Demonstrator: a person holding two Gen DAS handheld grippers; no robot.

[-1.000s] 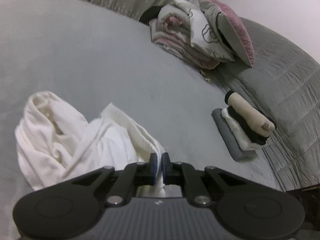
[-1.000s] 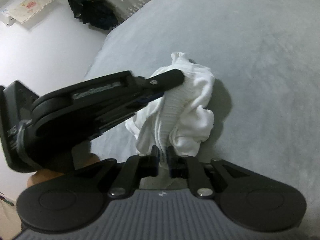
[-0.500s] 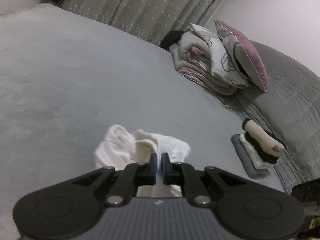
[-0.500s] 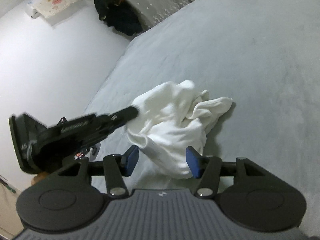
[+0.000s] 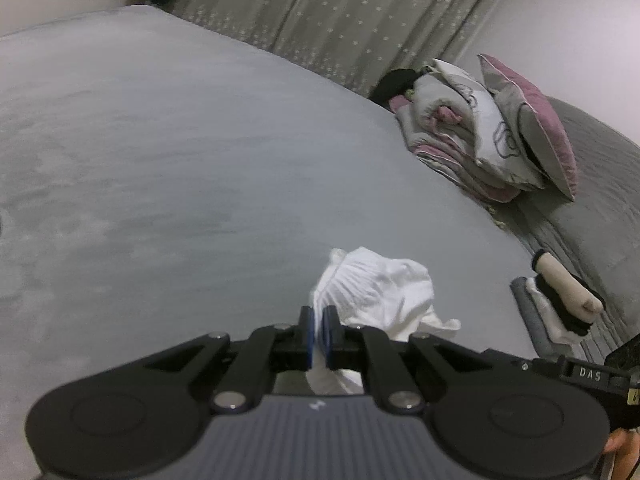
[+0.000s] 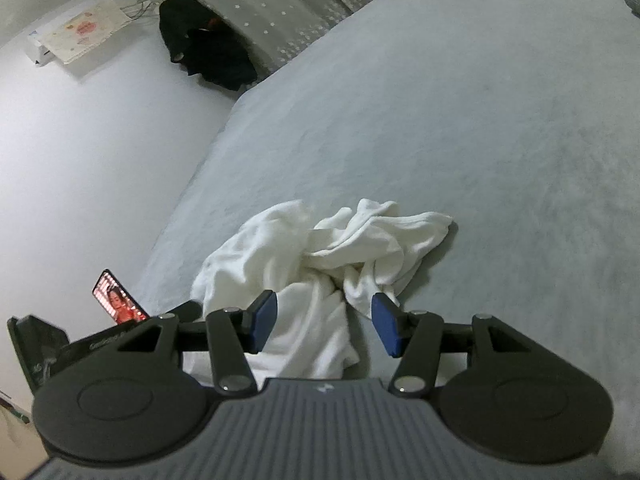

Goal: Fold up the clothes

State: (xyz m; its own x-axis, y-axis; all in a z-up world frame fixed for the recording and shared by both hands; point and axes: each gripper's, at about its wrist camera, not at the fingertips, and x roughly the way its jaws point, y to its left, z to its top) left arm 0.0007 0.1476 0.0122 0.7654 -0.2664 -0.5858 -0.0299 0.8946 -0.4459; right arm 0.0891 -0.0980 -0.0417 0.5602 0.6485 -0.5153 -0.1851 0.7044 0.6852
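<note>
Where grey bed (image 5: 200,168) meets dotted curtain (image 5: 320,20), pillows (image 5: 520,136) stacked. Left gripper (image 5: 318,332) pinching white garment (image 6: 320,256); right gripper (image 6: 324,324) spread wide, holding nothing.

You are in a home bedroom: a wide grey bed (image 5: 200,152), star-dotted curtains (image 5: 340,12) behind the bed, and pillows (image 5: 528,120) with folded bedding (image 5: 448,136) stacked at the bed's far right.

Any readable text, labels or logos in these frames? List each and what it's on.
"DAS": white letters on the black body of the right tongs, seen at the lower right of the left wrist view.
Embossed lettering on the left tongs' arm: too blurred to read.
Wall poster: print too small to read.
Phone screen: picture only, no legible text.
</note>
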